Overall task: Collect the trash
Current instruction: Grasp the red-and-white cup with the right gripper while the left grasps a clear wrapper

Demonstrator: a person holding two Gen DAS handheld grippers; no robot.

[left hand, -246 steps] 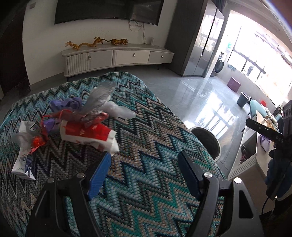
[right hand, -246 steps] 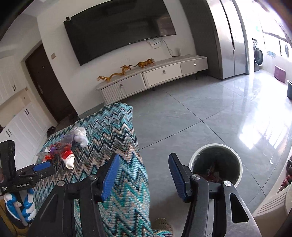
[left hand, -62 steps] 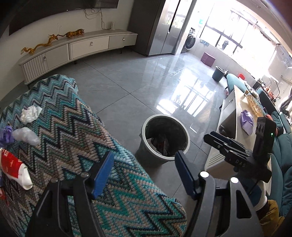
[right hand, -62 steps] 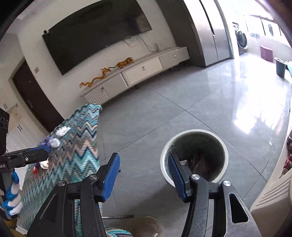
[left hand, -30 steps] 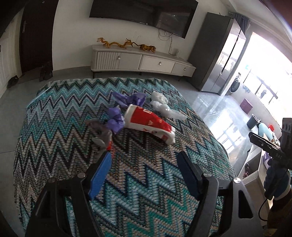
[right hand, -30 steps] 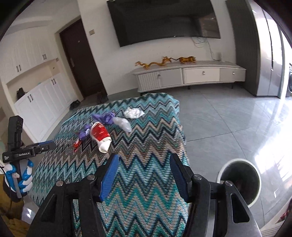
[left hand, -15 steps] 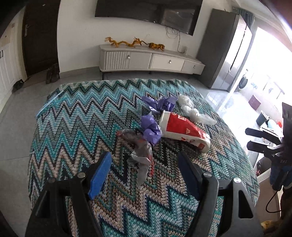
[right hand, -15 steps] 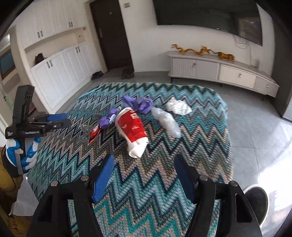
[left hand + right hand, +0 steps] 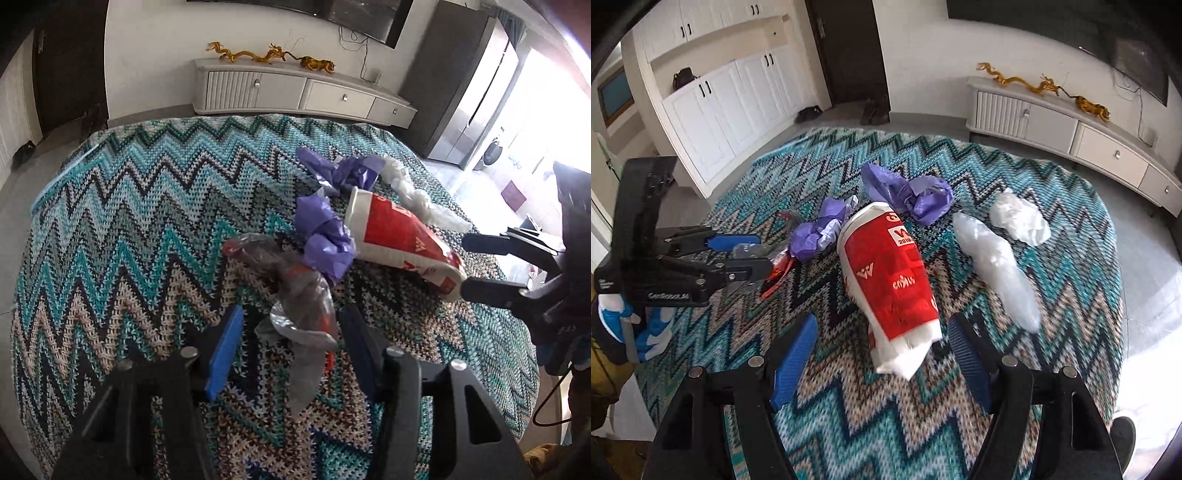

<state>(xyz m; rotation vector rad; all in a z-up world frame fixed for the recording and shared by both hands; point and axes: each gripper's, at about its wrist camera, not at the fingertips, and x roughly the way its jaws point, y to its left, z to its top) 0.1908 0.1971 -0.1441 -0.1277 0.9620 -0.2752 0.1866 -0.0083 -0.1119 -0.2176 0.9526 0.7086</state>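
My left tool (image 9: 290, 341) is spread wide apart, low in the middle of its picture, with the clear crinkly wrapper (image 9: 295, 295) lying between its fingers. I think nothing is pinching it. My right tool (image 9: 882, 360) is wide apart too, at the bottom of its picture, with the white end of the red paper cup (image 9: 890, 280) between its fingers. The cup lies on its side on the zigzag table (image 9: 1071, 258). Purple wads (image 9: 908, 194) sit above the cup. Clear plastic bags (image 9: 997, 262) lie to its right.
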